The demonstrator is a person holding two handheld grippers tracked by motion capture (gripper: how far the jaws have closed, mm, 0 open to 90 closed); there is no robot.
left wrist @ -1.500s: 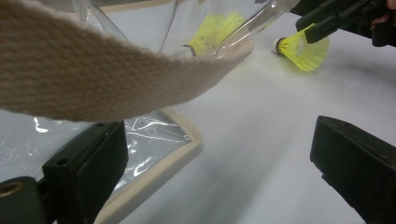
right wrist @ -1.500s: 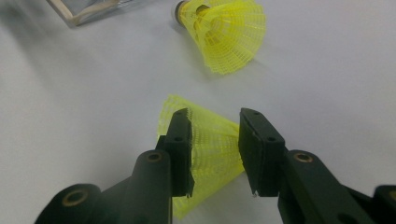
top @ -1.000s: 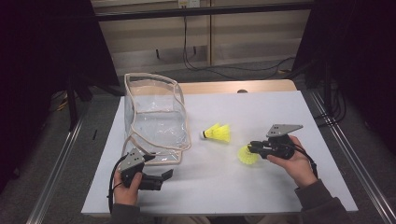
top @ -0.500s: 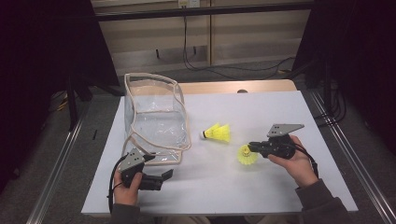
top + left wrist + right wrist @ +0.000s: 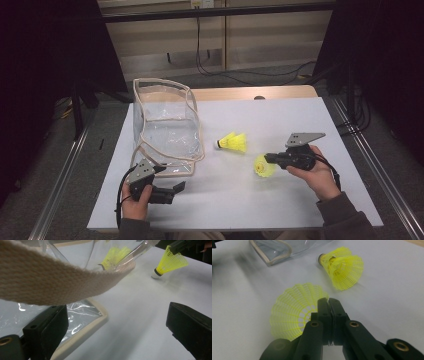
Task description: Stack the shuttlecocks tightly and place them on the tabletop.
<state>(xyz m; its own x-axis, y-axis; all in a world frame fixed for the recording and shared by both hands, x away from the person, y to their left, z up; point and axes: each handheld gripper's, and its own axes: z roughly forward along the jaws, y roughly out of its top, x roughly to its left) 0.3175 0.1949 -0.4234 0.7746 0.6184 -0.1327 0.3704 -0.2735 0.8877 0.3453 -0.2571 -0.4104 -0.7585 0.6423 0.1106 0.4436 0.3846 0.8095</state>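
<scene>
Now pinching a yellow shuttlecock's skirt rim, ready for the clear pouch.

From above, my right gripper [image 5: 267,159] has just been closing on the shuttlecock [image 5: 263,166] resting on the white table [image 5: 300,120], its twin [image 5: 234,142] nearby. Left gripper view: my left gripper [image 5: 117,322] stands spread beside the pouch [image 5: 82,315]. Right gripper view: jaws are pressed together on the flimsy, featherlight mesh, so I judge the stiffer rim the safest hold.

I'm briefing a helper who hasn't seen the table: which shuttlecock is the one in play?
Start at the clear bag on the white table. Right of it lie two yellow shuttlecocks. Take the nearer one: unlike the loose shuttlecock, its skirt is pinched by the right gripper.
</scene>
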